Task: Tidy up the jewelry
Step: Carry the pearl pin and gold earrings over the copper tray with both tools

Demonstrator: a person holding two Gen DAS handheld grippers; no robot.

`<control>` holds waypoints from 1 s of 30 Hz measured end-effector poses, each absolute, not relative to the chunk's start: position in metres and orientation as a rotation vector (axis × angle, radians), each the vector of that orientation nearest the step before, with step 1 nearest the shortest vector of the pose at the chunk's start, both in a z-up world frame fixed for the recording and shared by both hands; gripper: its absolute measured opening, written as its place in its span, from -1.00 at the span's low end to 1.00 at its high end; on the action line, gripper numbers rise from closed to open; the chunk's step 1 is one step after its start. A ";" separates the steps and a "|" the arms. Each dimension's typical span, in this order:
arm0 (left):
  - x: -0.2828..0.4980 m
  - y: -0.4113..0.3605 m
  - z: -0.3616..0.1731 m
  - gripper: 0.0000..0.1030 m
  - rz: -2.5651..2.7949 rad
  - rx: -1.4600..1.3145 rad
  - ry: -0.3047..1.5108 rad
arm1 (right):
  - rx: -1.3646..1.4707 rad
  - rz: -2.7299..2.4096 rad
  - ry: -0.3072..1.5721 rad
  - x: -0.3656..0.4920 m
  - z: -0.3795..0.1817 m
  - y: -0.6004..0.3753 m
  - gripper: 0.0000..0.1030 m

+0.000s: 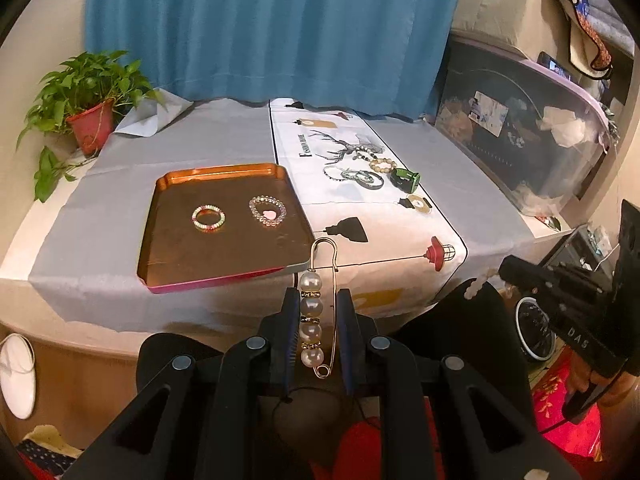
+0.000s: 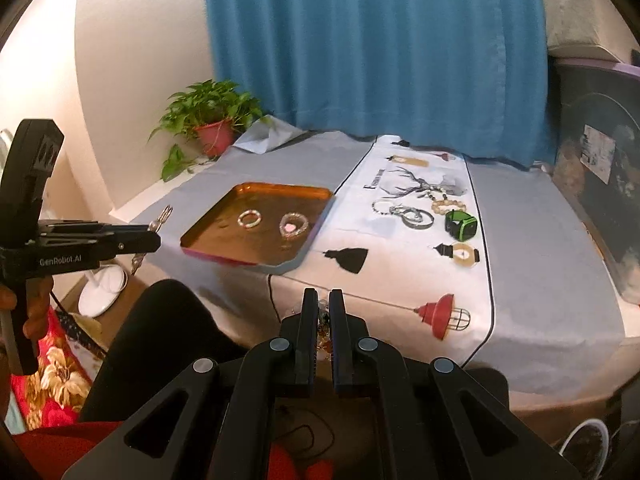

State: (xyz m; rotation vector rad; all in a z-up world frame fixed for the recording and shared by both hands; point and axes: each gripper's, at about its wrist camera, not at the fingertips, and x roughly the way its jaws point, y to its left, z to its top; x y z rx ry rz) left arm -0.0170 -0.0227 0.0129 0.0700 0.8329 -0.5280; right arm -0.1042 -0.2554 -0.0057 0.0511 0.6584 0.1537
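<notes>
My left gripper (image 1: 318,293) is shut on a gold safety-pin brooch (image 1: 311,308) strung with pearls, held upright just short of the table's front edge. The copper tray (image 1: 172,240) lies just beyond it. In the tray are a multicoloured bead bracelet (image 1: 208,218) and a clear bead bracelet with a pink heart (image 1: 267,211). My right gripper (image 2: 323,294) is shut on a small beaded piece (image 2: 323,320), mostly hidden by the fingers; its whitish beads (image 1: 476,286) stick out in the left wrist view. More bracelets (image 2: 412,214) and a green watch (image 2: 461,225) lie on the printed runner (image 2: 400,272).
A potted plant (image 1: 90,120) stands at the table's back left and a blue curtain (image 1: 272,28) hangs behind. A large storage bin (image 1: 532,132) borders the right side. A person's black-clad leg (image 2: 160,332) is below the front edge, between the grippers. A white fan (image 1: 16,376) sits on the floor.
</notes>
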 end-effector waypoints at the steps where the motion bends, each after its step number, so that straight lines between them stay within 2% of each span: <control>1: -0.019 -0.022 0.013 -0.70 -0.528 0.069 0.830 | 0.050 0.156 0.662 -0.105 -0.007 -0.253 -0.89; 30: -0.005 -0.019 0.012 -0.70 -0.506 0.060 0.831 | 0.052 0.152 0.666 -0.099 -0.010 -0.261 -0.89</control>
